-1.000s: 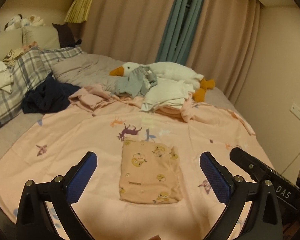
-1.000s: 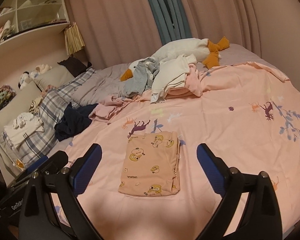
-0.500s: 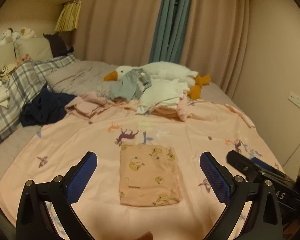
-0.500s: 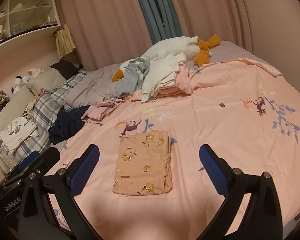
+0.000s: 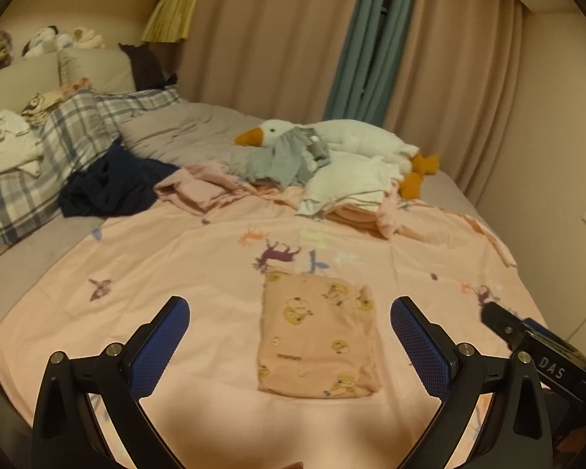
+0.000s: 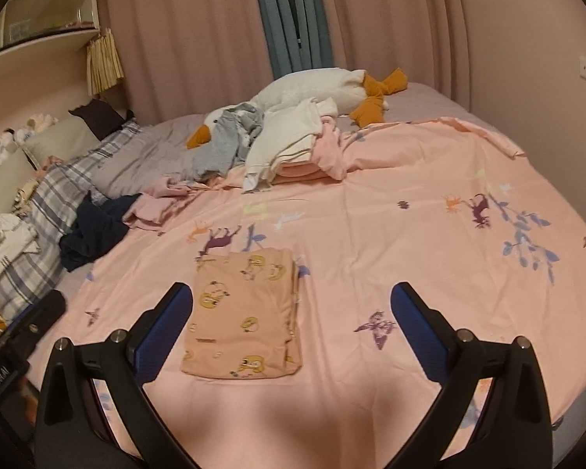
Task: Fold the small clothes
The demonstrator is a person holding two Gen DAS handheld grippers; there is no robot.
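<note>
One folded garment (image 5: 317,336) lies flat on the pink sheet (image 5: 175,265), at twelve o'clock from our left gripper (image 5: 289,332). Both grippers, the right gripper (image 6: 292,320) included, hover with fingers spread and empty, apparently because folding is complete.

A plush goose (image 5: 343,142) lies at the far side of the bed, plaid pillows (image 5: 58,156) left, curtains (image 6: 215,39) behind.

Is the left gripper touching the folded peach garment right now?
Apart. The left wrist view shows the left gripper open, with bedsheet visible between each finger and the folded garment.
</note>
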